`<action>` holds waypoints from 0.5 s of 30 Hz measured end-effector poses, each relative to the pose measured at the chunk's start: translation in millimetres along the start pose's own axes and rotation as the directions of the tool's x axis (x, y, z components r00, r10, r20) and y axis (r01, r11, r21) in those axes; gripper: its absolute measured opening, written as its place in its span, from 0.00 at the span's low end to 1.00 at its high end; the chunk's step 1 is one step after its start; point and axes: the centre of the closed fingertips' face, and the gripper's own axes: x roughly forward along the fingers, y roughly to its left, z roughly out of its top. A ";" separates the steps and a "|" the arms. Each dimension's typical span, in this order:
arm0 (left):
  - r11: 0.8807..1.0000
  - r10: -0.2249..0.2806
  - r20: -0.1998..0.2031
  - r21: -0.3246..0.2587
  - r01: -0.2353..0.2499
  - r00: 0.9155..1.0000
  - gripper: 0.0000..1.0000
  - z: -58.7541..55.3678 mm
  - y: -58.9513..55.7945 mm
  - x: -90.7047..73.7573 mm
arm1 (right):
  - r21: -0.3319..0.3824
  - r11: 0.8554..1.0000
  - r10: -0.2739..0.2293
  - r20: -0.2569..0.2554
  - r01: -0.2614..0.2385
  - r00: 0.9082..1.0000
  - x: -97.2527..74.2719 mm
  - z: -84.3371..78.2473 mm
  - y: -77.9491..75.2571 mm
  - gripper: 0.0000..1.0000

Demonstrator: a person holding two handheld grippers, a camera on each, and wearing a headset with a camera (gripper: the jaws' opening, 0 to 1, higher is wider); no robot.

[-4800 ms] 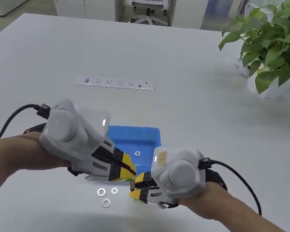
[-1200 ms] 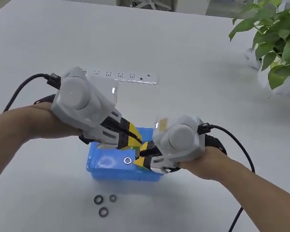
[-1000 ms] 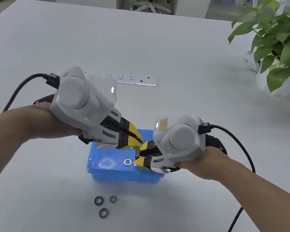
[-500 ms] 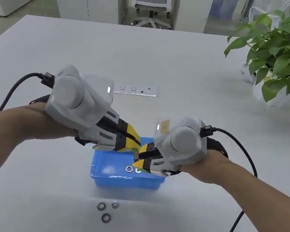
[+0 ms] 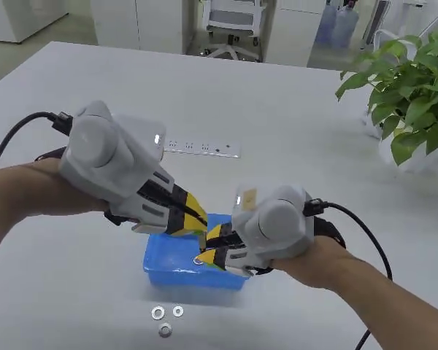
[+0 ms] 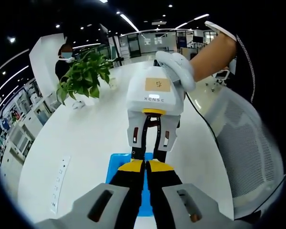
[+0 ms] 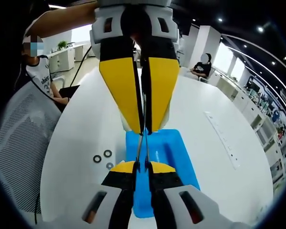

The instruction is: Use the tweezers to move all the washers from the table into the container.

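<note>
Left claw [image 5: 193,219] and right claw [image 5: 208,255] (both pinching tweezers [image 7: 142,143]) have shifted over container [image 5: 182,277].

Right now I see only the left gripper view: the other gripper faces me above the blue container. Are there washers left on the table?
Observer: Yes. Three washers lie on the table, beside the blue container, not in it.
Operator: On which side of it?
Observer: In the head view they lie at its near side, toward the person.
Operator: And the tweezers?
Observer: The right gripper view shows the thin tweezers running from the left gripper to the right gripper, both shut on them.
</note>
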 end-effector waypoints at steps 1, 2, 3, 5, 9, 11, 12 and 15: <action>1.000 0.000 0.001 -0.001 0.000 1.000 0.06 0.5 -2.1 -1.1 | 0.000 1.000 0.002 0.002 -0.002 1.000 -0.4 1.4 2.5 0.12; 1.000 0.000 0.001 -0.002 0.000 1.000 0.06 0.6 -3.8 -1.6 | -0.001 1.000 0.003 0.003 -0.003 1.000 -0.3 2.2 4.2 0.12; 1.000 -0.001 0.000 -0.002 0.001 1.000 0.06 0.4 -6.1 -2.0 | -0.004 1.000 0.003 0.003 -0.003 1.000 0.2 2.5 6.4 0.12; 1.000 -0.003 -0.003 -0.003 0.003 1.000 0.06 -0.5 -10.1 -3.0 | -0.006 1.000 0.006 0.003 -0.006 1.000 0.5 3.1 10.2 0.12; 1.000 -0.005 -0.006 -0.008 0.005 1.000 0.06 -2.7 -16.9 -4.7 | -0.007 1.000 0.012 0.005 -0.012 1.000 1.7 4.0 18.6 0.12; 1.000 -0.004 -0.007 -0.010 0.004 1.000 0.06 -3.9 -20.5 -5.2 | -0.008 1.000 0.018 0.006 -0.018 1.000 2.5 4.5 22.4 0.12; 1.000 -0.004 -0.008 -0.012 0.004 1.000 0.06 -4.6 -22.0 -5.3 | -0.009 1.000 0.019 0.006 -0.019 1.000 3.0 4.6 23.7 0.12; 1.000 -0.003 -0.011 -0.018 0.003 1.000 0.06 -7.6 -26.2 -5.9 | -0.008 1.000 0.026 0.006 -0.026 1.000 5.4 4.1 28.3 0.12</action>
